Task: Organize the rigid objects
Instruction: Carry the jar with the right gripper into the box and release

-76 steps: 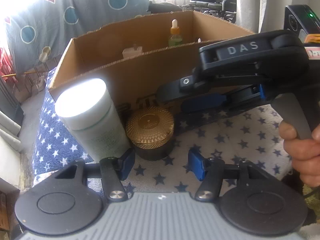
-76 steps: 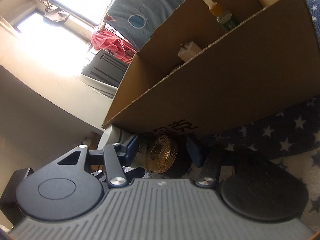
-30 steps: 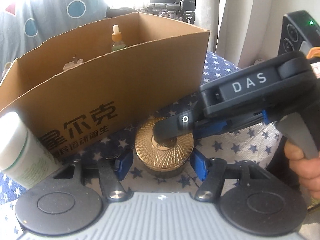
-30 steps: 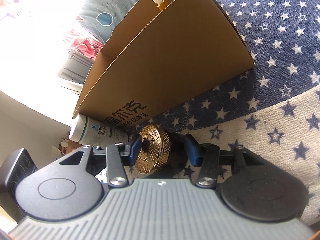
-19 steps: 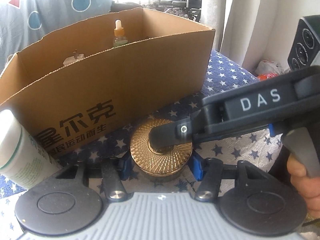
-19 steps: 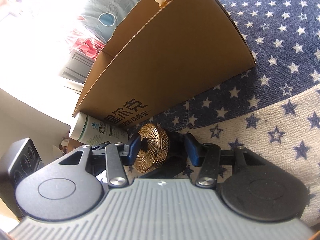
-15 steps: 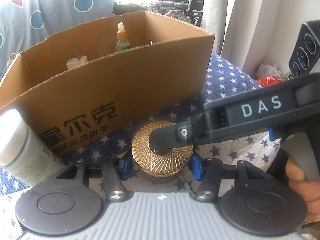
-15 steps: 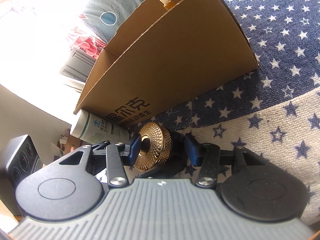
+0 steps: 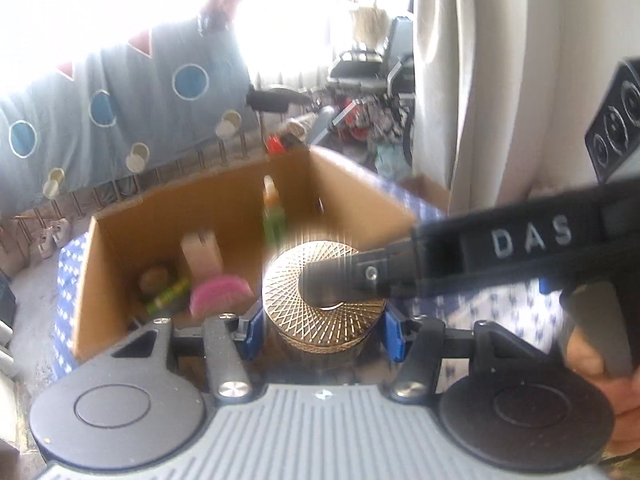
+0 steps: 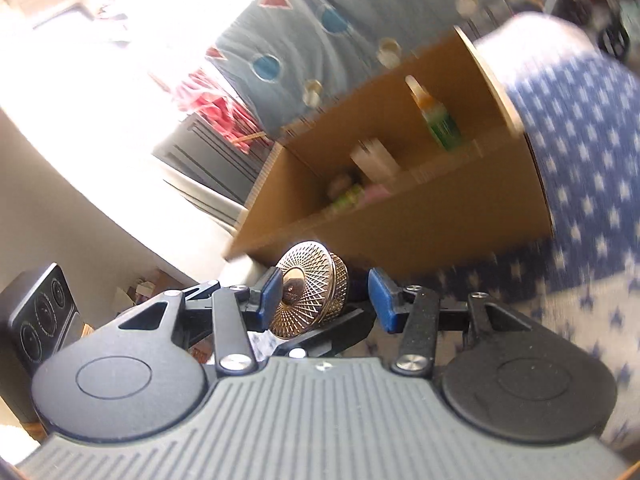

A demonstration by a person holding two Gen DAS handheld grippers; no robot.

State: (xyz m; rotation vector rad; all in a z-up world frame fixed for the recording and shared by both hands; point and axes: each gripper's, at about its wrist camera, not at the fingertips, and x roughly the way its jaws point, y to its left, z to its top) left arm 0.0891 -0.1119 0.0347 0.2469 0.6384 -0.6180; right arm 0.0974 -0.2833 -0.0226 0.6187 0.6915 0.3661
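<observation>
While lifted, jar [image 9: 324,300] fills fingers [image 9: 252,330].

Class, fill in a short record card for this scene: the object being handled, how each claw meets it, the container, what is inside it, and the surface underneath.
Object: gold-lidded jar
Left claw: jaws have just been closing; pads press the jar's sides
Right claw: one finger on the lid's centre, the other at the base
Container: open cardboard box, behind the jar
Contents: upright dropper bottle, pink object, others too blurred
Surface: blue star-patterned cloth
</observation>
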